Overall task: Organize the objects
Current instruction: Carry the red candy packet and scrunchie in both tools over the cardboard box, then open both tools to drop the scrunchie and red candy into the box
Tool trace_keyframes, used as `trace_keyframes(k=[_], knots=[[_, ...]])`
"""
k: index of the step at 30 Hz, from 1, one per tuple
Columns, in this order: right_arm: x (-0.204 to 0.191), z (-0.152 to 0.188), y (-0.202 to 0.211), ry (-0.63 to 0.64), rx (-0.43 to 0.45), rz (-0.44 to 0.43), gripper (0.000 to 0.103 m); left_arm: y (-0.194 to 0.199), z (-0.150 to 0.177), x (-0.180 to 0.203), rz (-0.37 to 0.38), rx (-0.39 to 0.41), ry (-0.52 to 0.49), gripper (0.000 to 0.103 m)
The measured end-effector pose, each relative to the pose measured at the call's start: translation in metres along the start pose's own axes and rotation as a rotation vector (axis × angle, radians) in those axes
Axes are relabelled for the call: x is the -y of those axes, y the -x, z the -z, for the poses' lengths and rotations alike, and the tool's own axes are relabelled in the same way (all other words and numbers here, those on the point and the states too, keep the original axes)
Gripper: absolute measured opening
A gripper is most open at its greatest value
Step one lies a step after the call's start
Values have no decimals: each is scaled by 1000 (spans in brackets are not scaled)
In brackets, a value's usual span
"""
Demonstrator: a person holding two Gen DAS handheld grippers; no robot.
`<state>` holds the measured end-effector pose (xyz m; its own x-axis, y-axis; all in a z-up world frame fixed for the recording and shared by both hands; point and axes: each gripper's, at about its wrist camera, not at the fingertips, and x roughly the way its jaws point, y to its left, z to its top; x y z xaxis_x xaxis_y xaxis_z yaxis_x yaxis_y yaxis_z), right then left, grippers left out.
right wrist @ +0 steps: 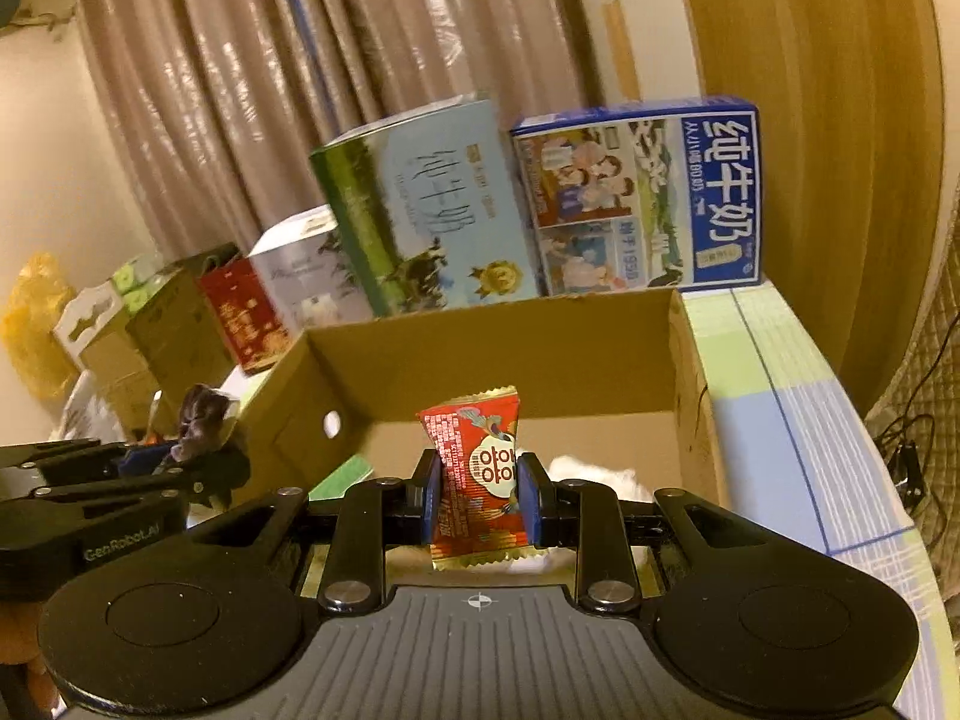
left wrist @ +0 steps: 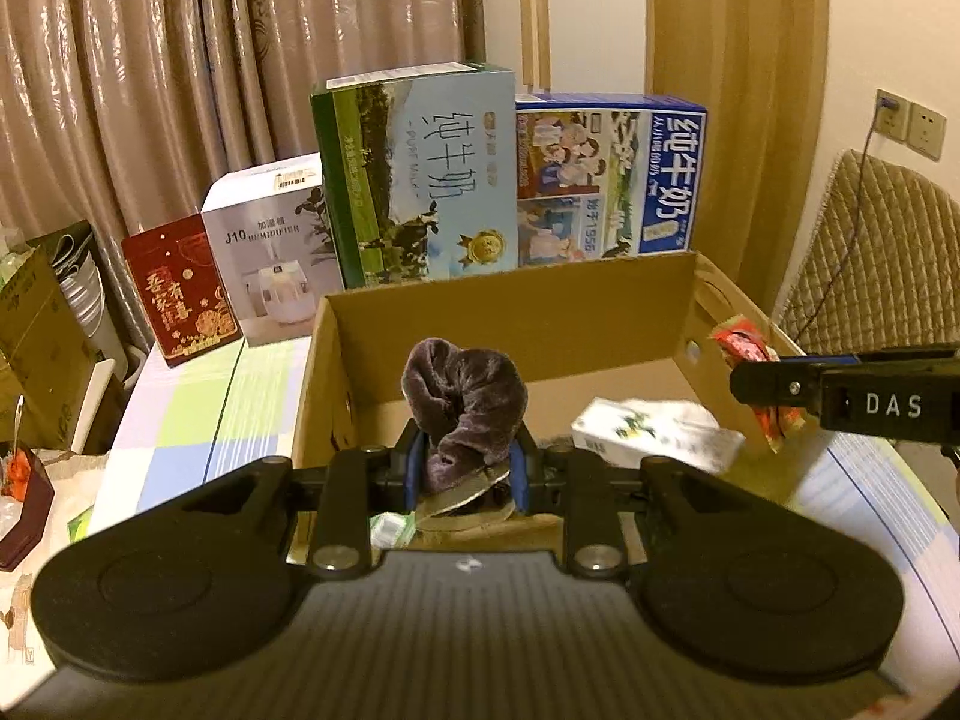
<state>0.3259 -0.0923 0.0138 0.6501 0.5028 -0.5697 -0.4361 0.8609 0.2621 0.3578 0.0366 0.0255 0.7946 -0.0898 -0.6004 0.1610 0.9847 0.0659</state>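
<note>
My left gripper is shut on a purple fuzzy cloth that stands up between its blue pads, over the near wall of an open cardboard box. My right gripper is shut on a red snack packet, upright between its pads and just in front of the same cardboard box. In the left wrist view the right gripper reaches in from the right over the box's right wall, holding the snack packet. A small white carton lies on the box floor.
Behind the box stand a green milk carton case, a blue one, a white humidifier box and a red box. A checked tablecloth covers the table. A quilted chair back is on the right, and cardboard boxes on the left.
</note>
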Motion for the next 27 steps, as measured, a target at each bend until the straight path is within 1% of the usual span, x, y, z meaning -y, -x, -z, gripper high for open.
trace_keyframes(k=[4,7,9,10,14,23,24,25,26,27], knots=[[4,-6,-18,-5,-4,24,24,-18,-7,-4,-1,-4,14,24],[9,-6,-29,-17,-17,27,24,-30,-9,-4,13,-5,27,28],[11,-6,-35,-26,-25,27,24,-37,-9,-4,20,9,43,49],[13,-5,-37,-31,-30,27,24,-40,-8,-5,20,11,53,67],[20,-3,-41,-55,-43,24,24,-46,-6,-8,18,-14,63,66],[17,-3,-41,-80,-36,-10,24,-36,-6,-19,5,-3,103,67],[18,-3,-41,-87,-25,-22,26,-35,-6,-20,5,0,106,67],[19,-2,-42,-95,-17,-37,30,-35,-5,-21,5,0,108,67],[20,-2,-43,-106,-12,-45,44,-35,-5,-21,3,-1,107,68],[21,-2,-43,-121,-7,-46,56,-35,-4,-21,1,-3,105,68]])
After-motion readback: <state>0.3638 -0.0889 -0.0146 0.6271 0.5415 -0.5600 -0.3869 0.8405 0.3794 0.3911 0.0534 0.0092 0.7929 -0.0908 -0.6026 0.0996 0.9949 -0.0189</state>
